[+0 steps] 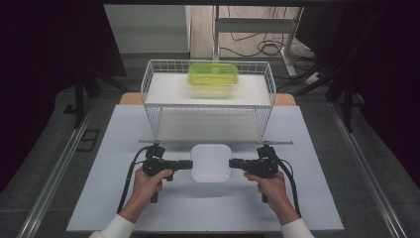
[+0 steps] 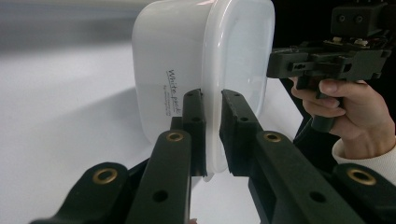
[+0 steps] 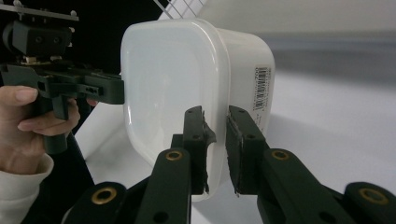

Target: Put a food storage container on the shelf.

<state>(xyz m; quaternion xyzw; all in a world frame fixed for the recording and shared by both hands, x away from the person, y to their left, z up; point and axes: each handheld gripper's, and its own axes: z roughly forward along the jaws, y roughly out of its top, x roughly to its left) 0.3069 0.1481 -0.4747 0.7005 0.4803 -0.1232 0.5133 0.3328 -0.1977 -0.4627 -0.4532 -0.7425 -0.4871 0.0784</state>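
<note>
Squarely between the two grippers: white container (image 1: 211, 162), lid on, near the front middle of the surface (image 1: 99, 198), just in front of the wire basket (image 1: 208, 106). Left hand-held gripper (image 1: 189, 164) at the container's left edge, right hand-held gripper (image 1: 232, 162) at its right edge, both pointed inward along one line. Equally near on both sides; neither hand favoured.

Left hand-held gripper (image 2: 212, 135): pressed together on the protruding lid rim of the container (image 2: 177, 70), one jaw on the body side, the other on the lid side. Right hand-held gripper (image 3: 215, 144): likewise pinched on the rim of the container (image 3: 168, 84) at the opposite edge, with a barcode label (image 3: 261, 86) on the wall beside it.

Long axis of the container: front to back as seen from above, with the grips taken across the shorter span, left and right. Contact with the surface could not be confirmed from the gripper views; possibly lifted slightly.

Green container (image 1: 213, 78): on the basket's upper shelf, well apart, behind and above the white one. Lower space of the basket directly behind the gripped container.

Judged from the layout: a level two-handed carry toward the basket. Critical relation: both rim grips opposed on a common left-right line, so equal height and equal travel required on both sides to avoid tilt or a popped lid.
</note>
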